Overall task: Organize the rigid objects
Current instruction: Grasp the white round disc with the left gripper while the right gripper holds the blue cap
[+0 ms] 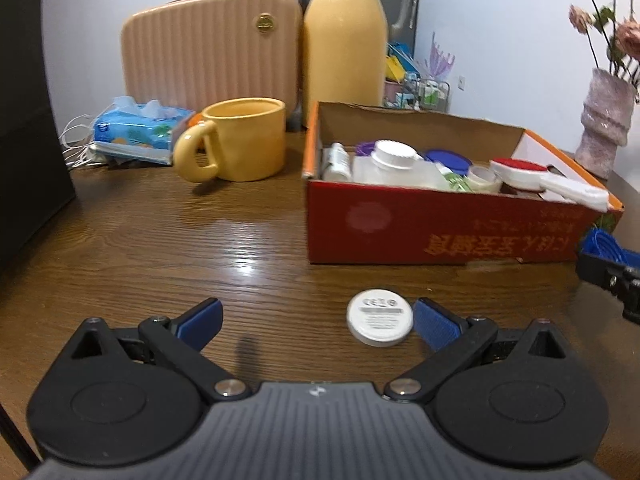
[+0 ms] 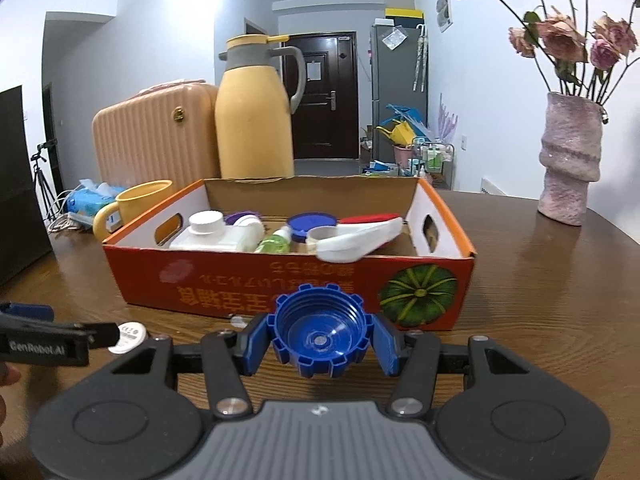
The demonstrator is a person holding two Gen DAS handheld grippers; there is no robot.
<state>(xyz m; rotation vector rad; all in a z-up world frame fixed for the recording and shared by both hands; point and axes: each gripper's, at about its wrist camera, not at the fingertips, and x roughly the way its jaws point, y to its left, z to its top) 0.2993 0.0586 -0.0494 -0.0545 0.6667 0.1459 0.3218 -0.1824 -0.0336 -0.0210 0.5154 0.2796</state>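
A red cardboard box (image 1: 420, 224) stands on the brown wooden table and holds bottles, lids and a white brush; it also shows in the right wrist view (image 2: 280, 280). My left gripper (image 1: 316, 320) is open low over the table. A small white round tin (image 1: 380, 322) lies between its fingers, close to the right fingertip (image 1: 434, 322), and shows at the left of the right wrist view (image 2: 129, 337). My right gripper (image 2: 320, 340) is shut on a large blue ribbed cap (image 2: 320, 330), held above the table just in front of the box.
A yellow mug (image 1: 240, 144), a blue tissue pack (image 1: 140, 128), a peach case (image 1: 212, 44) and a yellow thermos (image 1: 344, 40) stand behind and left of the box. A pink vase (image 2: 568, 160) with dried flowers stands at the right. A dark object (image 1: 24, 120) borders the left edge.
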